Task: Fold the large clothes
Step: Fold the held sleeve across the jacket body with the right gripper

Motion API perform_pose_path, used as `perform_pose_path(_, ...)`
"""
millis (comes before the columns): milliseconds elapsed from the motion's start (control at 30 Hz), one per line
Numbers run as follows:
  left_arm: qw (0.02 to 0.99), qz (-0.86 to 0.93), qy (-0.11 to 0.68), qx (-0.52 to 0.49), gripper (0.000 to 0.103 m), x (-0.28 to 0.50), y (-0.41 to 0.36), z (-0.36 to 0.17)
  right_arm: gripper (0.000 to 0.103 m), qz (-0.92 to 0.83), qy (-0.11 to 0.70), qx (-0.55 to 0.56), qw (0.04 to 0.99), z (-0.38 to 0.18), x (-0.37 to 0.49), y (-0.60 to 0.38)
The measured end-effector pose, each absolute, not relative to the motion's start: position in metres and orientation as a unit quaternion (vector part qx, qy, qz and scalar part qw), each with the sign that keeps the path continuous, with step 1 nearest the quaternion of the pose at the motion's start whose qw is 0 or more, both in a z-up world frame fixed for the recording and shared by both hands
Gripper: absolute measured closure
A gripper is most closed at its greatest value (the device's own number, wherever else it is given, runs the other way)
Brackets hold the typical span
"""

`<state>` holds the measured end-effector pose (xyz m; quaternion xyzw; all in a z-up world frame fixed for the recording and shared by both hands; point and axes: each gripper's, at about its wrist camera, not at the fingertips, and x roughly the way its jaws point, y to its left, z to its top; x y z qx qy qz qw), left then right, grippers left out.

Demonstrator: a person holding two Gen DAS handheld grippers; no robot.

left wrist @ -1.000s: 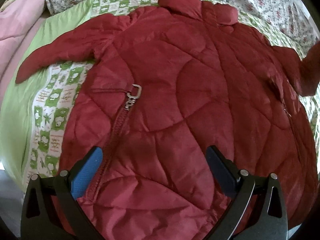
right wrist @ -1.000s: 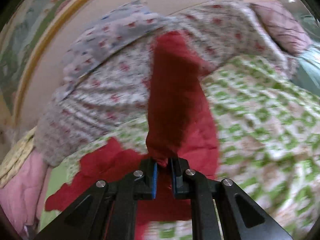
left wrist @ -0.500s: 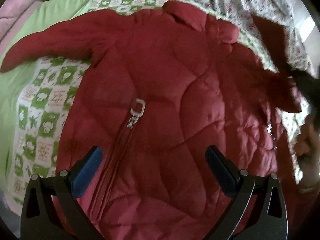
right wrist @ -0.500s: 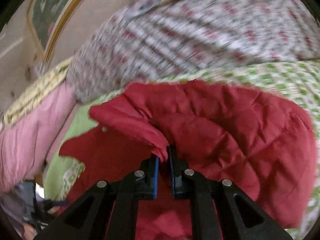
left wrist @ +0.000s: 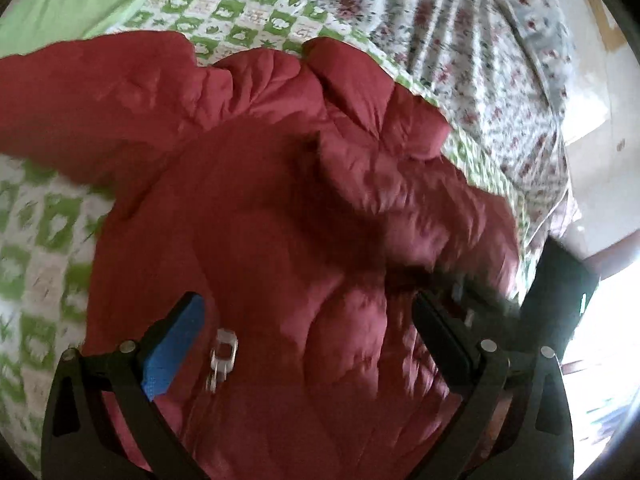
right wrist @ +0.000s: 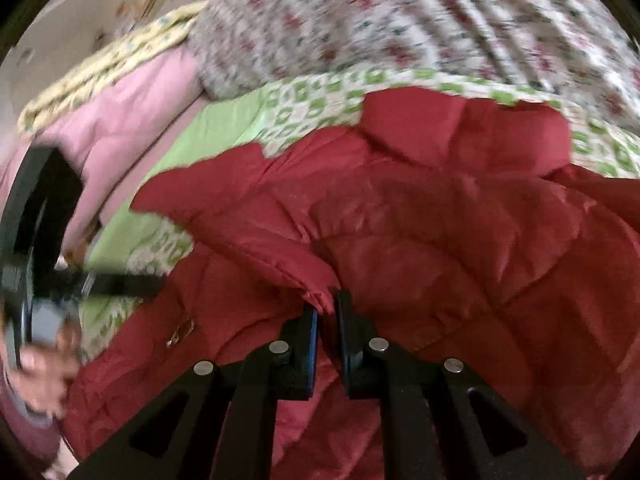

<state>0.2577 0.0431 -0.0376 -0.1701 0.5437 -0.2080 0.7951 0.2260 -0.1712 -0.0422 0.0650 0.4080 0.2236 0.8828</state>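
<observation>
Jacket (right wrist: 460,240), a red quilted one, lies spread on the green-checked bedspread (left wrist: 48,216), with its sleeve cuff (right wrist: 316,292) pinched between the clenched fingers of the right gripper (right wrist: 328,312) and drawn across the body. The left gripper (left wrist: 308,320) hovers spread wide and empty above the zipper pull (left wrist: 224,352). The slick, puffy fabric could slip from that narrow pinch, or the sleeve could land bunched and spring the fold apart.

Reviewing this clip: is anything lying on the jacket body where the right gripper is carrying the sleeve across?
Nothing visible. The right gripper is shut on the sleeve cuff over the red quilted jacket, whose front shows only a zipper pull. The left gripper hangs open above it, holding nothing.
</observation>
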Motion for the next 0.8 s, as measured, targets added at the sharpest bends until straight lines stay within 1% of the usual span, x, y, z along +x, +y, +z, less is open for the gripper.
perform_pose_path(67,0.782,-0.214,0.554,-0.187,0.0,0.278,0.043,-0.047,0.094,0.235,0.413,0.059,0.878,-0.047,0.226,-0.162)
perform_pose_path(100,0.776,-0.218,0.559,-0.196,0.0,0.288,0.042,-0.052,0.092,0.239,0.414,0.057,0.876,-0.048,0.227,-0.16)
perform_pose_path(133,0.767,-0.228,0.564,-0.206,0.004,0.298,0.041,-0.059,0.089,0.247,0.415,0.056,0.874,-0.049,0.227,-0.157)
perform_pose_path(167,0.76,-0.23,0.57,-0.209,0.007,0.307,0.039,-0.064,0.089,0.25,0.416,0.055,0.873,-0.05,0.227,-0.156)
perform_pose_path(200,0.759,-0.228,0.574,-0.205,0.016,0.311,0.036,-0.067,0.089,0.251,0.416,0.054,0.873,-0.05,0.227,-0.155)
perform_pose_path(233,0.76,-0.229,0.576,-0.197,0.03,0.317,0.032,-0.069,0.088,0.25,0.417,0.052,0.872,-0.051,0.226,-0.155)
perform_pose_path(267,0.761,-0.232,0.574,-0.191,0.041,0.32,0.028,-0.069,0.088,0.25,0.418,0.051,0.872,-0.05,0.227,-0.154)
perform_pose_path(300,0.761,-0.236,0.576,-0.185,0.065,0.322,0.025,-0.07,0.088,0.249,0.42,0.051,0.871,-0.05,0.228,-0.155)
perform_pose_path(333,0.754,-0.247,0.578,-0.189,0.076,0.325,0.022,-0.072,0.085,0.247,0.423,0.053,0.87,-0.051,0.227,-0.157)
perform_pose_path(367,0.756,-0.248,0.576,-0.19,0.078,0.325,0.023,-0.071,0.083,0.247,0.427,0.055,0.868,-0.051,0.227,-0.159)
perform_pose_path(400,0.762,-0.248,0.569,-0.184,0.084,0.325,0.023,-0.067,0.076,0.245,0.43,0.055,0.867,-0.051,0.227,-0.16)
perform_pose_path(433,0.768,-0.249,0.563,-0.178,0.086,0.324,0.024,-0.063,0.067,0.241,0.432,0.055,0.867,-0.05,0.225,-0.163)
perform_pose_path(533,0.797,-0.239,0.538,-0.135,0.087,0.319,0.028,-0.043,0.063,0.237,0.431,0.067,0.868,-0.045,0.214,-0.177)
perform_pose_path(667,0.833,-0.225,0.503,-0.054,0.087,0.321,0.032,-0.024,0.061,0.173,0.402,0.106,0.893,-0.03,0.198,-0.227)
perform_pose_path(700,0.838,-0.223,0.497,-0.038,0.087,0.32,0.033,-0.021,0.056,0.156,0.394,0.112,0.899,-0.028,0.196,-0.237)
perform_pose_path(733,0.843,-0.222,0.489,-0.016,0.087,0.32,0.032,-0.018,0.049,0.115,0.382,0.119,0.909,-0.024,0.194,-0.258)
perform_pose_path(800,0.849,-0.224,0.478,0.012,0.086,0.319,0.032,-0.016,0.042,0.066,0.375,0.123,0.916,-0.022,0.196,-0.282)
